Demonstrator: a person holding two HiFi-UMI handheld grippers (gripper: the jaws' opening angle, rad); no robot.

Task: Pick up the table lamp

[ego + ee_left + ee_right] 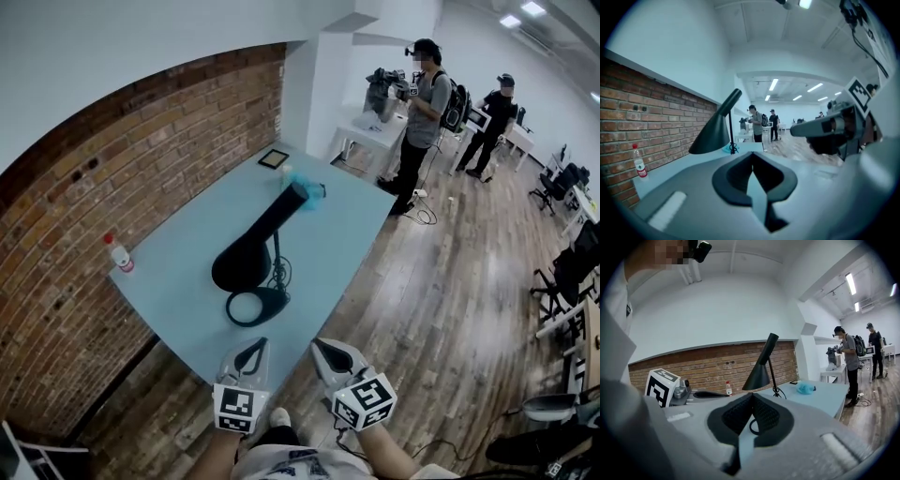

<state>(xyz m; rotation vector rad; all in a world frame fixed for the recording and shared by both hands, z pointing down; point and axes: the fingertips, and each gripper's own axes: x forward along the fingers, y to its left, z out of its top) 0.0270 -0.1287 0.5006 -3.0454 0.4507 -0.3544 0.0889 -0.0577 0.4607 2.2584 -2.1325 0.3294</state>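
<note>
1. At the near corner of the light blue table (178, 281): holding the left gripper (255, 347) and the right gripper (324, 347) side by side, both pointing across the tabletop.
2. Pressing the left gripper's jaws together tip to tip, clenched on nothing.
3. Pressing the right gripper's jaws together likewise, grasping nothing.
4. Facing the table lamp (248, 258), standing on the near half of the table, well apart from both grippers.
5. Showing the lamp resting on its ring base, with a thin stem rising upright and a black cone shade tilted downward.
6. Showing a red-capped bottle (120, 255) standing at the table's left edge, beside the brick wall (112, 159).
7. Showing a blue bundle (314, 190) and a dark framed square (273, 158) lying at the table's far end.
8. Showing two people (427, 103) standing on the wooden floor (450, 281) beyond the table.
</note>
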